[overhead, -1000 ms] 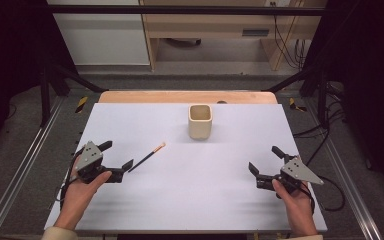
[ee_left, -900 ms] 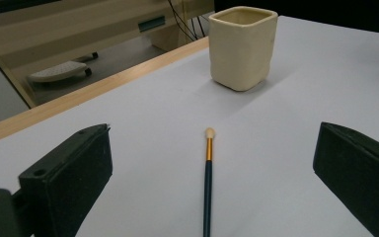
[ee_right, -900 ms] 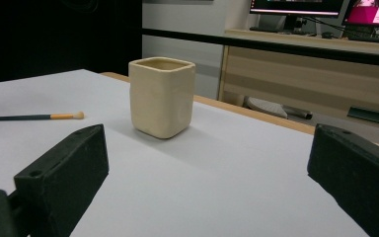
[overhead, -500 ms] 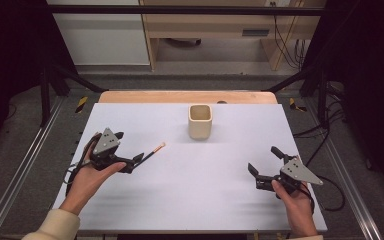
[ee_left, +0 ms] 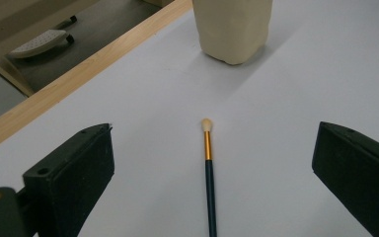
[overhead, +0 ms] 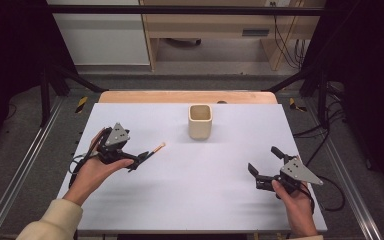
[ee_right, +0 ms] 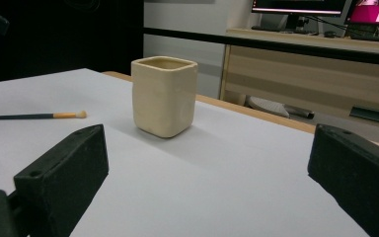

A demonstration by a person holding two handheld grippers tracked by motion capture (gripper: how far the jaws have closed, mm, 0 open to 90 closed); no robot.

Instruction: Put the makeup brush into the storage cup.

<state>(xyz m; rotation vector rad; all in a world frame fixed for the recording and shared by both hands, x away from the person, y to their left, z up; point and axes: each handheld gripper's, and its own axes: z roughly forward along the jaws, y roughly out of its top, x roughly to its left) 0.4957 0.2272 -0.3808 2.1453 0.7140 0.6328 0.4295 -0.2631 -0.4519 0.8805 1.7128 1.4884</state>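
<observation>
A thin brush [overhead: 156,149] with a dark handle, gold ferrule and pale tip lies on the white table [overhead: 220,200], left of centre. My left gripper [overhead: 139,160] is open at the handle end. In the left gripper view the brush [ee_left: 208,168] runs up the middle between the two spread jaws, tip pointing toward the cream cup [ee_left: 232,27]. The square cream cup [overhead: 200,121] stands upright near the far edge. My right gripper [overhead: 263,162] rests open at the front right, holding nothing. Its view looks at the cup [ee_right: 164,96], with the brush [ee_right: 34,116] beyond on the left.
A wooden strip [overhead: 180,96] borders the table's far edge. Metal rails [overhead: 20,170] run along both sides of the table, and cables [overhead: 330,130] lie on the floor at the right. Wooden furniture [ee_right: 301,69] stands beyond the table.
My left gripper has moved forward and to the right, up to the brush's handle end, with its jaws now on either side of it. The right gripper has stayed still.
</observation>
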